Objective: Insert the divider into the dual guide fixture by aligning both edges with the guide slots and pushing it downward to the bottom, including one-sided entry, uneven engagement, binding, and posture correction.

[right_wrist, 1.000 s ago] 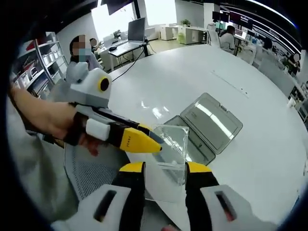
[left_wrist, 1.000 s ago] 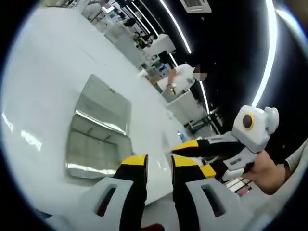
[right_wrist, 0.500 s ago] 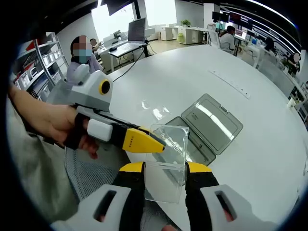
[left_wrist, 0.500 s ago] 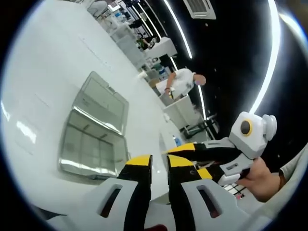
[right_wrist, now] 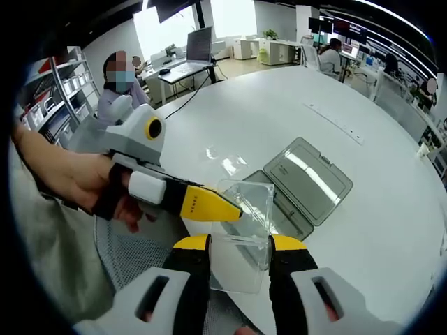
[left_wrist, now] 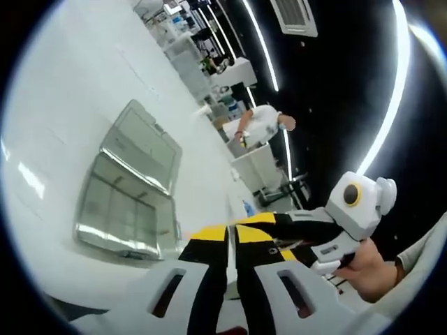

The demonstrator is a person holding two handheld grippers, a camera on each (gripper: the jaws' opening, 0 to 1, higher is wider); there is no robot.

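Right gripper: jaws spread about the width of the divider, a clear plastic sheet held upright between them by its two side edges, above the near edge of the white round table.

Left gripper comes in from the left in the right gripper view, held in a person's hand. Its yellow tips are closed to a point at the divider's upper left edge. Whether they actually pinch the sheet, I cannot tell. In the left gripper view its own jaws stand nearly together, with a thin gap between them, and the right gripper crosses just behind them.

Dual guide fixture: a clear, open, hinged case lying flat on the table just beyond the divider, lid folded back. It also shows in the left gripper view.
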